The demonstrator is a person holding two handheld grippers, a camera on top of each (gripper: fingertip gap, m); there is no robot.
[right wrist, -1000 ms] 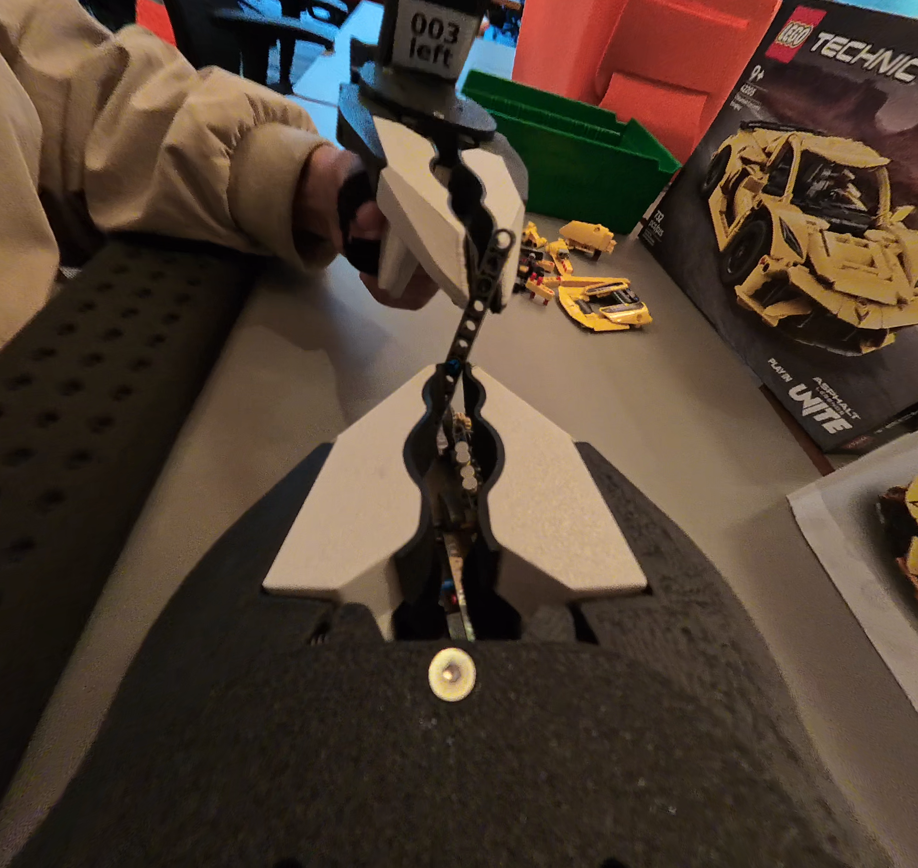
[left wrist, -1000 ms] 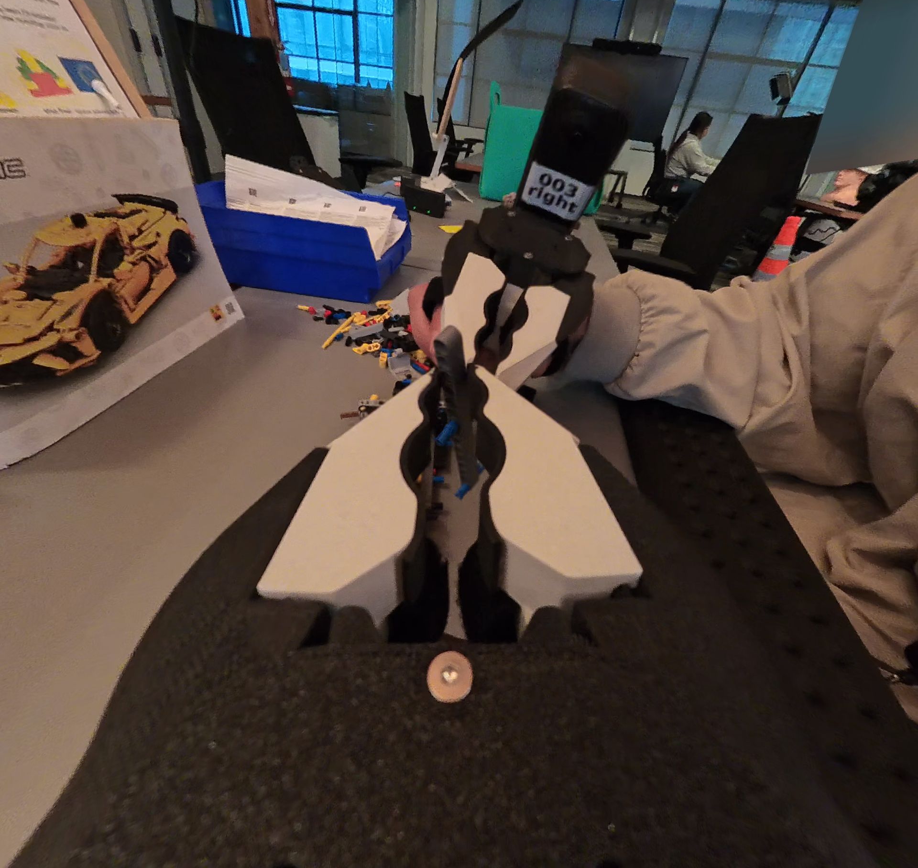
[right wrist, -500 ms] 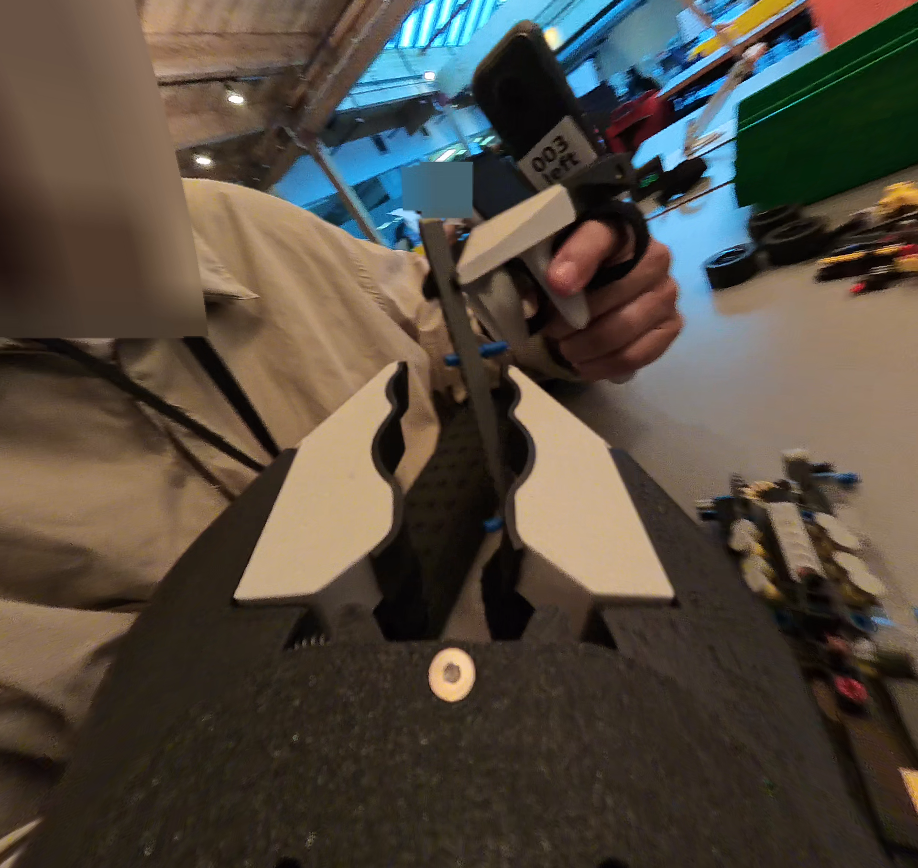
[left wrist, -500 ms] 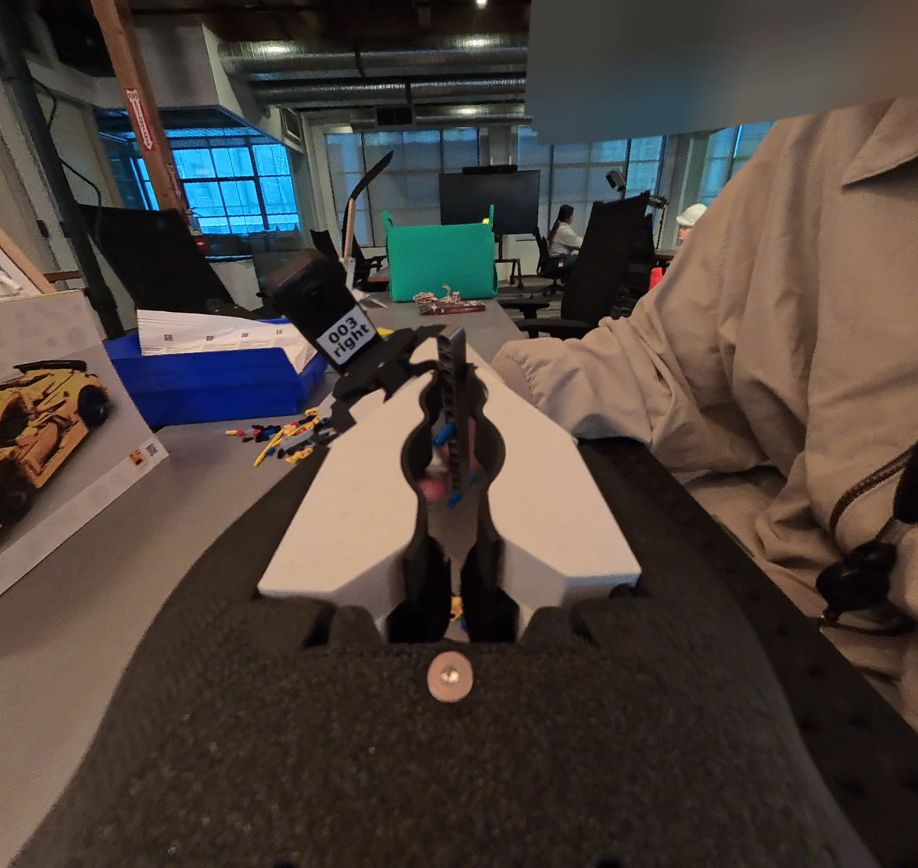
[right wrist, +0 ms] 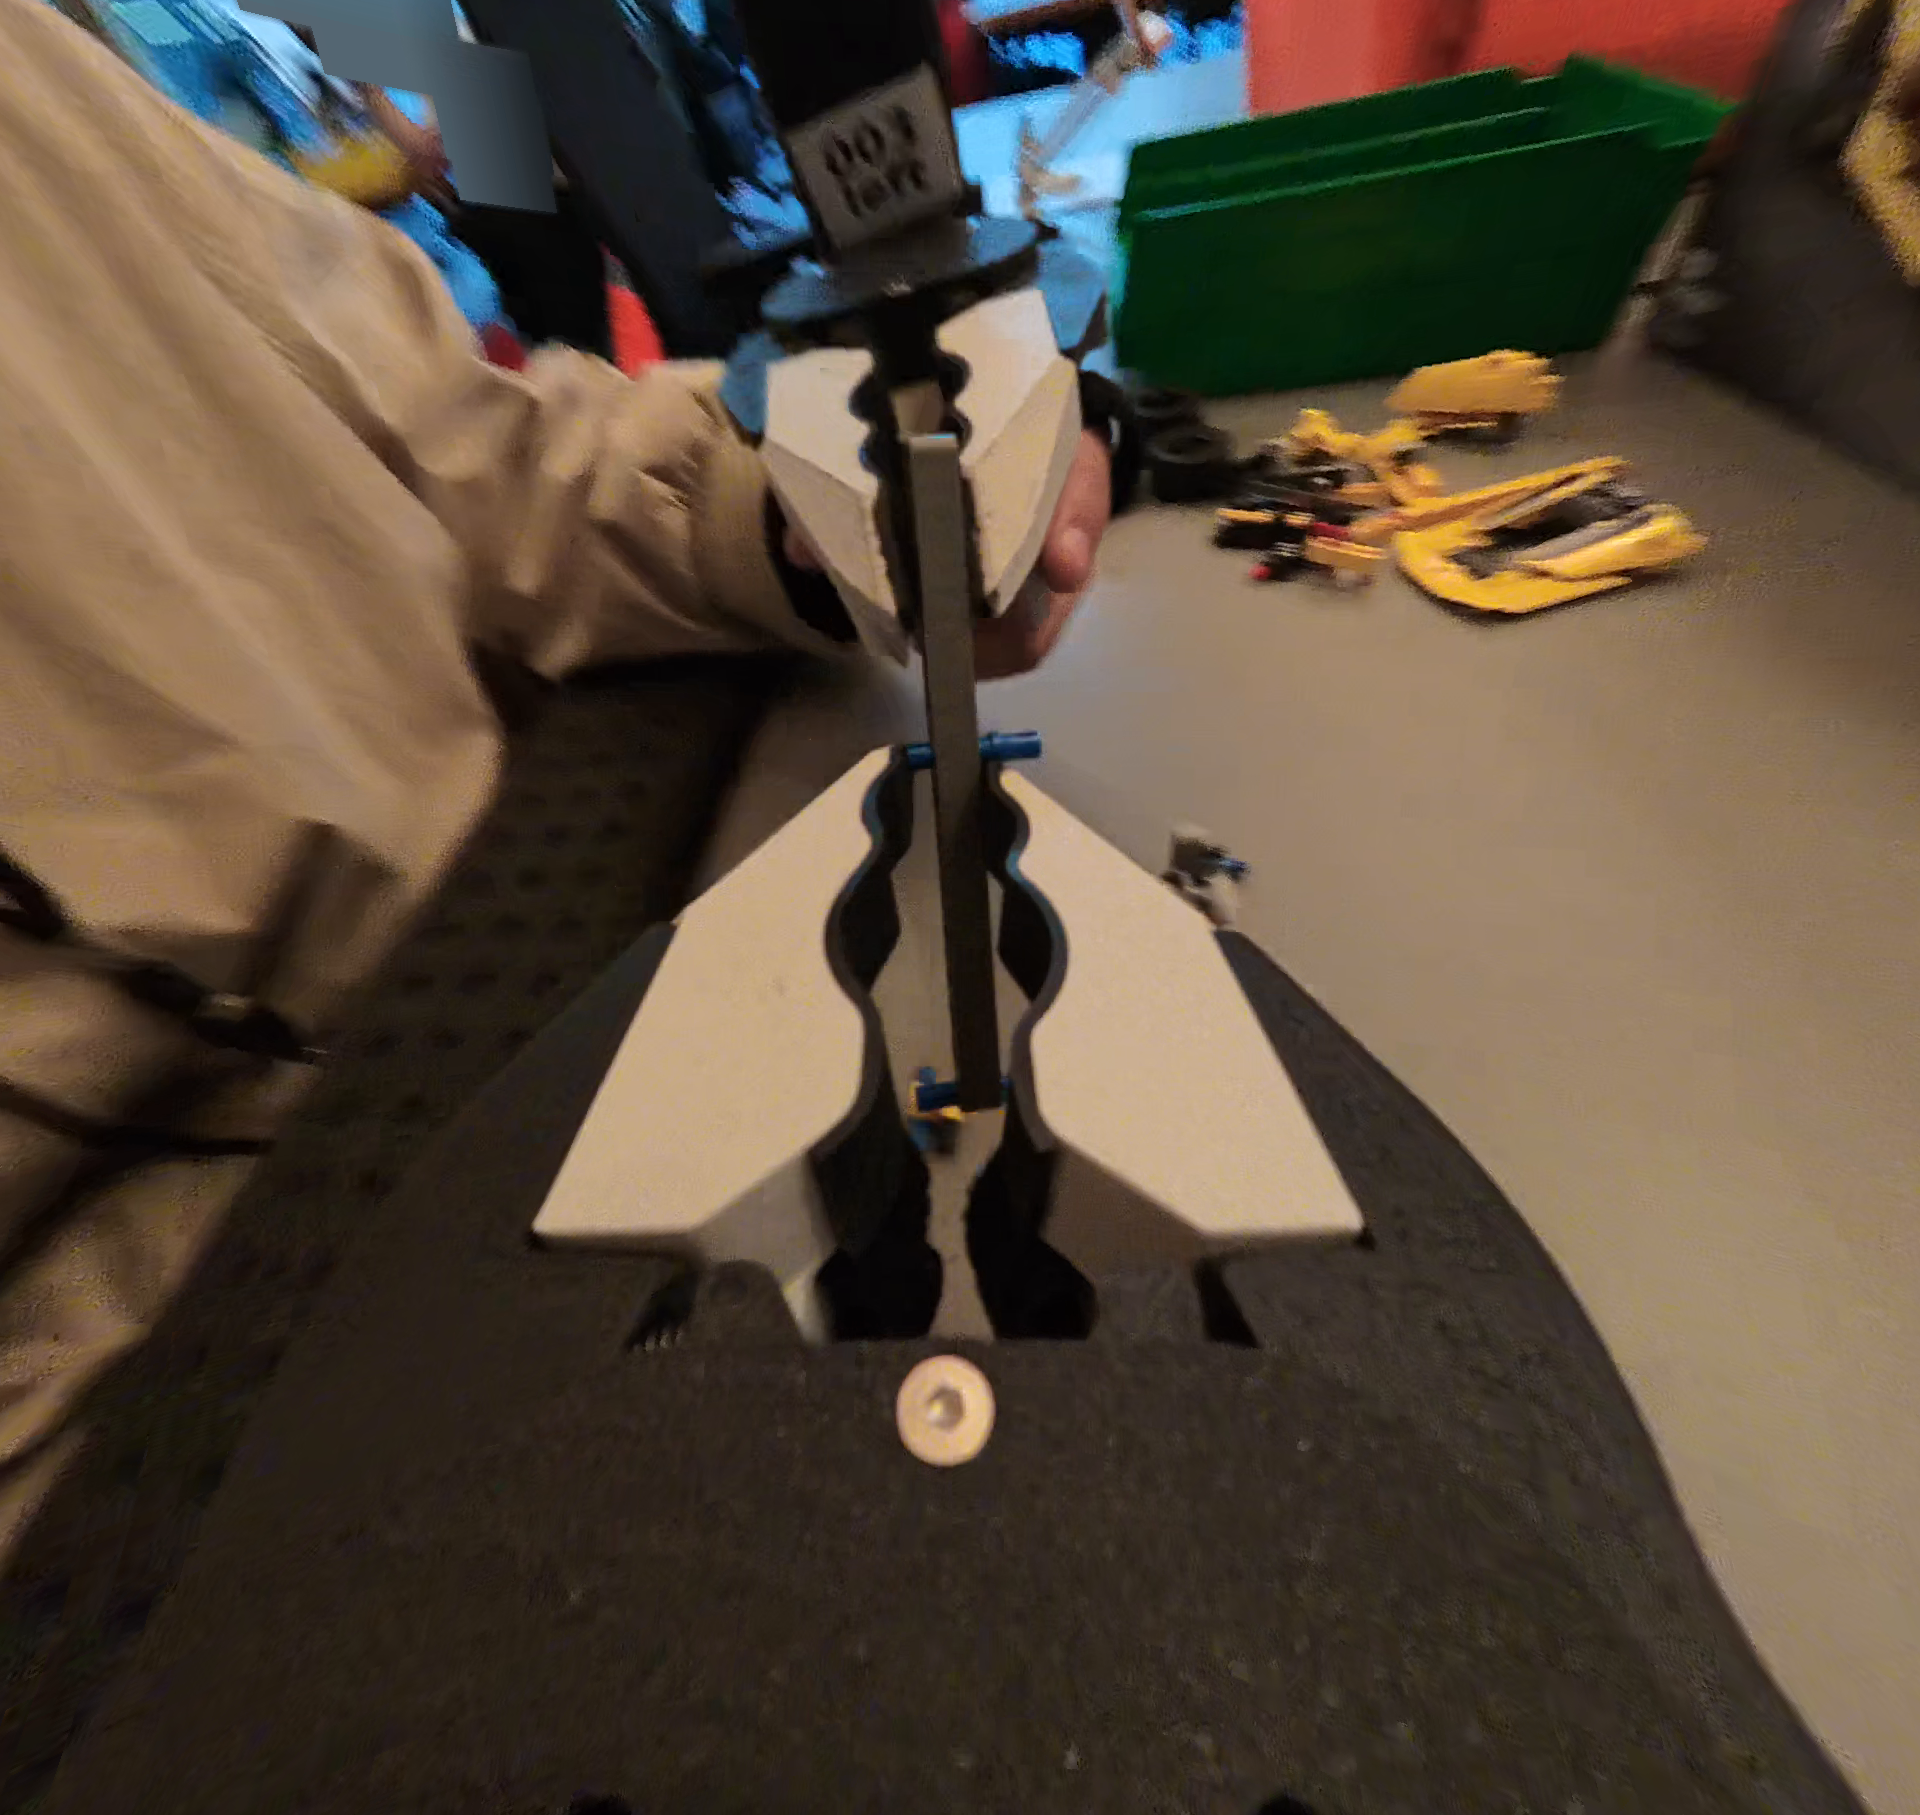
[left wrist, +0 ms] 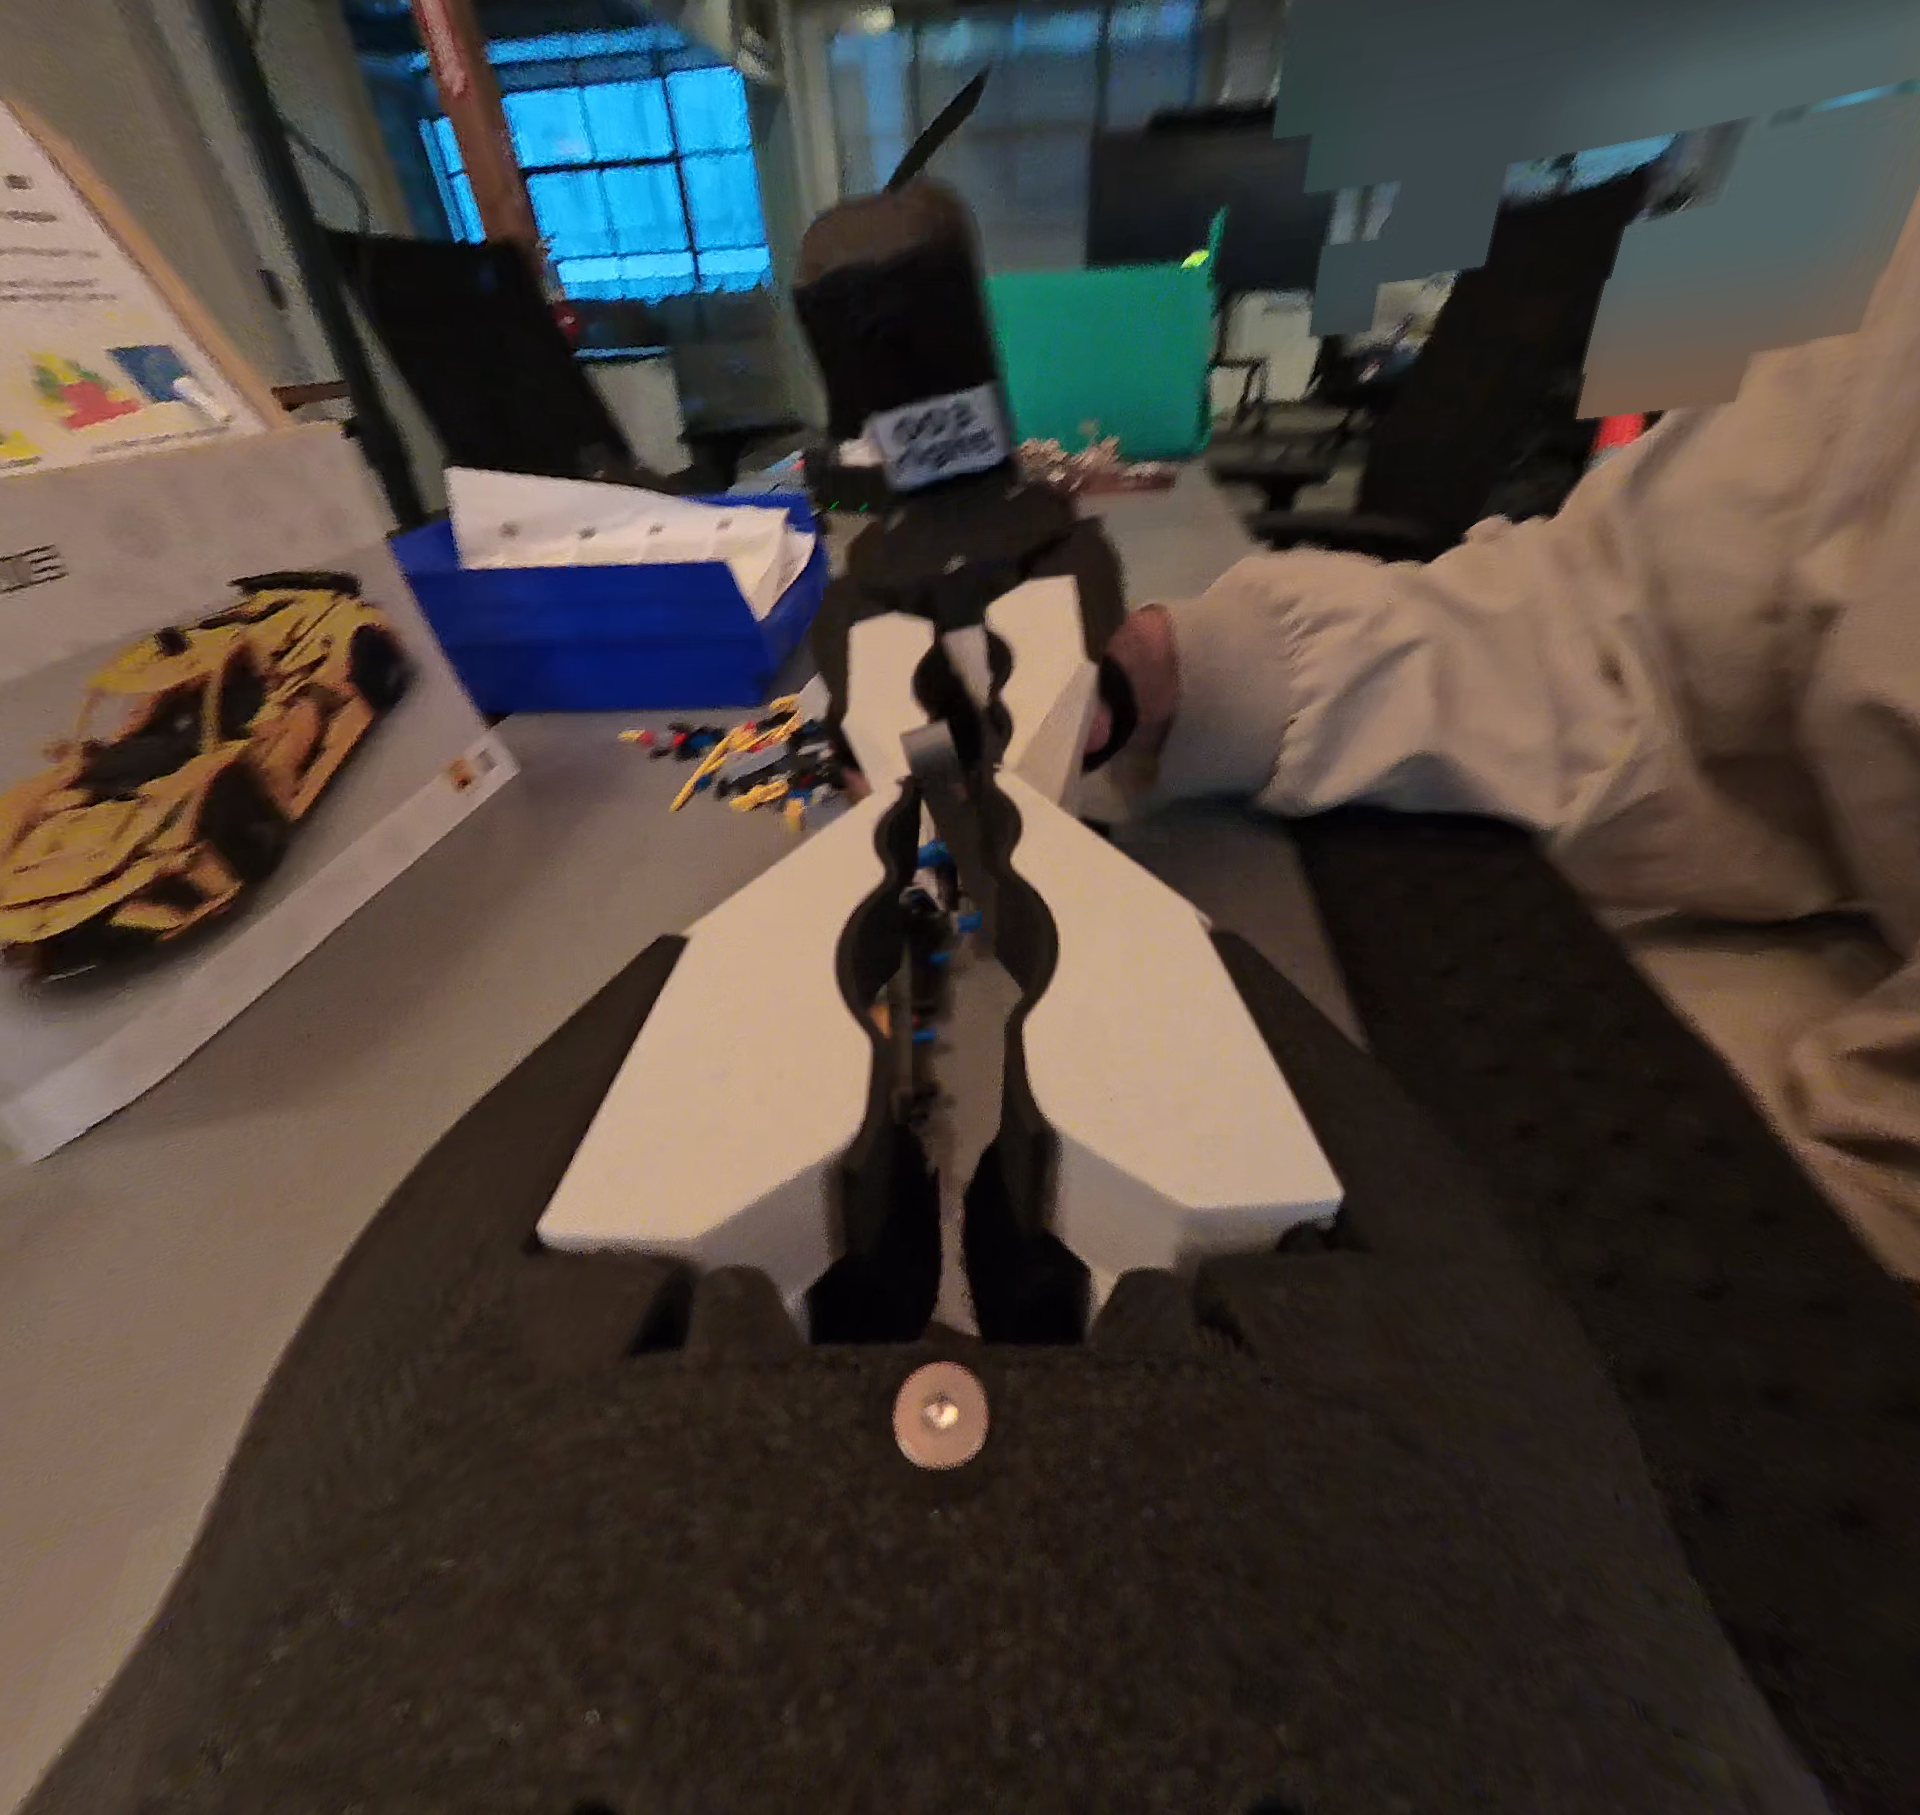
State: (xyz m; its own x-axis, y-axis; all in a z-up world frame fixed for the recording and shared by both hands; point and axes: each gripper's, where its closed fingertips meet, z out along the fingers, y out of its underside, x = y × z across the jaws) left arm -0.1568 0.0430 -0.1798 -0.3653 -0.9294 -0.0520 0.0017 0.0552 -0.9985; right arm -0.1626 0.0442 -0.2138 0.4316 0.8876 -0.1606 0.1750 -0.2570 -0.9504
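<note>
A long dark grey beam [right wrist: 951, 705] with blue pins [right wrist: 1013, 745] spans between my two grippers, which face each other above the grey table [right wrist: 1455, 882]. My left gripper [left wrist: 951, 799] is shut on one end of the beam [left wrist: 928, 763]. In the right wrist view the left gripper [right wrist: 940, 622] shows farther off, held by a hand in a beige sleeve [right wrist: 364, 518]. My right gripper [right wrist: 951, 768] is shut on the other end, with the beam running back between its fingers. In the left wrist view the right gripper [left wrist: 961, 726] shows just beyond my left fingertips.
A blue bin [left wrist: 623, 622] with papers, a box [left wrist: 208, 778] with a yellow car picture and loose small pieces [left wrist: 748, 768] lie on one side. A green bin [right wrist: 1403, 227], yellow car parts [right wrist: 1507, 529], black tyres [right wrist: 1174, 435] and a small piece [right wrist: 1205, 861] lie on the other. A black perforated mat [left wrist: 1558, 1038] lies near the person. Left and right tips are no more than a few centimetres apart. The small piece [right wrist: 1205, 861] sits 12 cm or so from the ends of my right fingers.
Both grippers have come back down to face each other over the table. My right gripper, open half a second ago, has shut on the beam. My left gripper has kept hold of it.
</note>
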